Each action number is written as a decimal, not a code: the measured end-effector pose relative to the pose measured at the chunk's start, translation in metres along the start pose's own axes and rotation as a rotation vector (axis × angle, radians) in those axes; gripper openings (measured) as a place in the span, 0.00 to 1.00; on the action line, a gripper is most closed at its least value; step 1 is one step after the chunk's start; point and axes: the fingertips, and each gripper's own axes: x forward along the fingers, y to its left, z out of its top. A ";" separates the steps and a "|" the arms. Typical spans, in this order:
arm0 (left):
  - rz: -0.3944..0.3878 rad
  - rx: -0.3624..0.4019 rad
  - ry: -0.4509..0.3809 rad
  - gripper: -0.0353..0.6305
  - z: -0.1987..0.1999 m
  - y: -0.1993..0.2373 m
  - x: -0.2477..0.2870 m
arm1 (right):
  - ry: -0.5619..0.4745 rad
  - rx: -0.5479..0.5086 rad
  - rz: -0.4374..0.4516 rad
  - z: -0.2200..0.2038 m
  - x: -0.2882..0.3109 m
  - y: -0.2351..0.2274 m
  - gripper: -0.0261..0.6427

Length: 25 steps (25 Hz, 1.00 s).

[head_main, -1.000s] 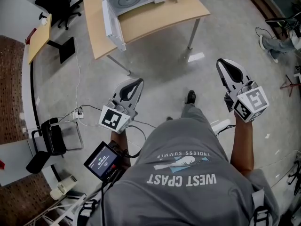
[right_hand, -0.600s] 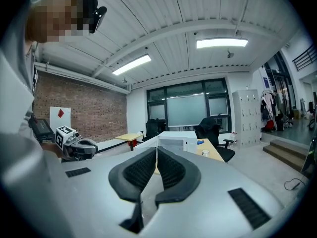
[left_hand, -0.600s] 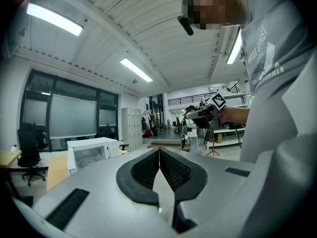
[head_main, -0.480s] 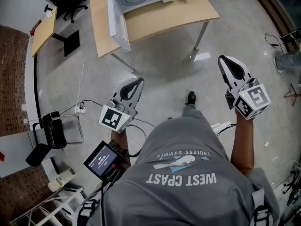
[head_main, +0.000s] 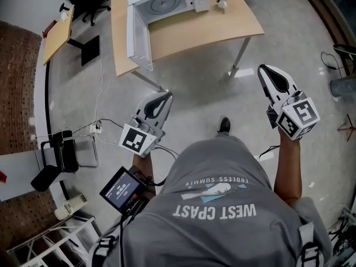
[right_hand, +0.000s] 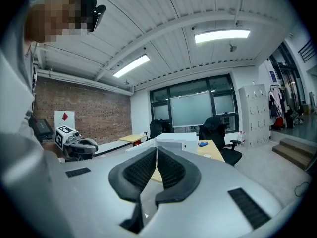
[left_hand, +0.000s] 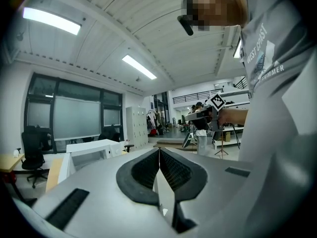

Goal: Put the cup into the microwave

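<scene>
While the microwave [head_main: 167,1] is cut off, the cup [head_main: 222,0] shows small.

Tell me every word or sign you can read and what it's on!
"ENDLESS SUMMER": on the person's grey T-shirt.
"WEST COAST": same shirt, below it, larger.
Small screen at the waist: too small to read.
Marker cube on the left claw, and another on the right claw: black-and-white squares, no words.
White sign on the brick wall: a red diamond, no words.
</scene>
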 end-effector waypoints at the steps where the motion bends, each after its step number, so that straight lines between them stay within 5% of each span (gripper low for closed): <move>1: 0.004 0.002 0.001 0.09 0.002 0.001 0.008 | -0.002 0.001 0.006 0.001 0.003 -0.008 0.07; 15: 0.045 0.013 0.016 0.09 0.019 -0.002 0.109 | 0.000 0.028 0.062 -0.001 0.022 -0.110 0.07; 25: 0.037 -0.010 0.032 0.08 0.014 0.007 0.136 | 0.020 0.054 0.061 -0.010 0.035 -0.136 0.07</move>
